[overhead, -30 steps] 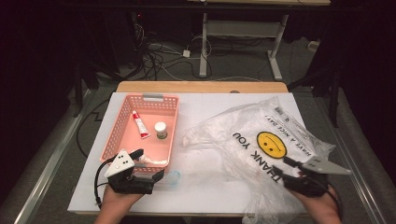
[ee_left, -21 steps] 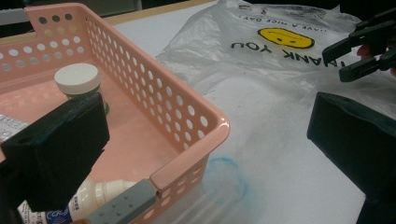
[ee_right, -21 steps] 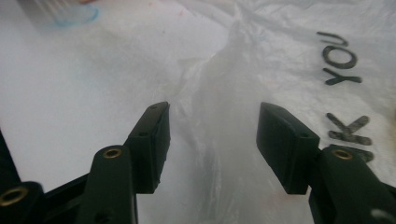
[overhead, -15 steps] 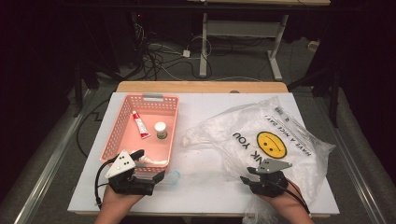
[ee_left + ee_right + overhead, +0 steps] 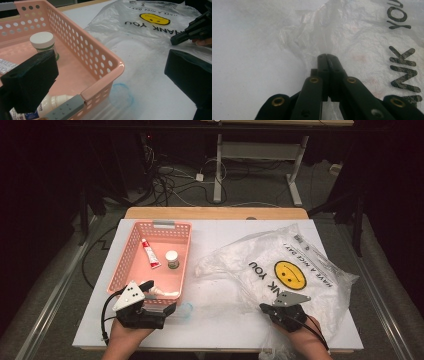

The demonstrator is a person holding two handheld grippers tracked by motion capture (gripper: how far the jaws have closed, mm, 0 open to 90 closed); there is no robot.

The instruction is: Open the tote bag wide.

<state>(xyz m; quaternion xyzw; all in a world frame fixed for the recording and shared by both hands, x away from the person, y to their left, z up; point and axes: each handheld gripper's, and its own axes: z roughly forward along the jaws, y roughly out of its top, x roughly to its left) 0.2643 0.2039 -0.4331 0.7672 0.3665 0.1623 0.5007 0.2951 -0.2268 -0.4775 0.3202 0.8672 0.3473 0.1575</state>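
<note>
On the right half of the white table (image 5: 225,240) a thin plastic bag (image 5: 300,285) is spread flat, printed with a yellow smiley face (image 5: 290,275) and the words THANK YOU, its crumpled mouth turned toward the pink basket (image 5: 131,254) on the left. The right gripper (image 5: 263,308) is set at the bag's near edge; its jaws have just been closing and are now seen pressed together, with a fold of the film apparently pinched between the tips (the film is too sheer to be sure).

The left gripper (image 5: 172,308) is held with jaws wide apart at the basket's near right corner, gripping nothing.

The bag is judged very light, limp and slippery, easily torn or slid across the table rather than lifted. A bunched fold or the doubled edge at the mouth is judged the best place to be gripped, since a single flat layer could slip free.
</note>
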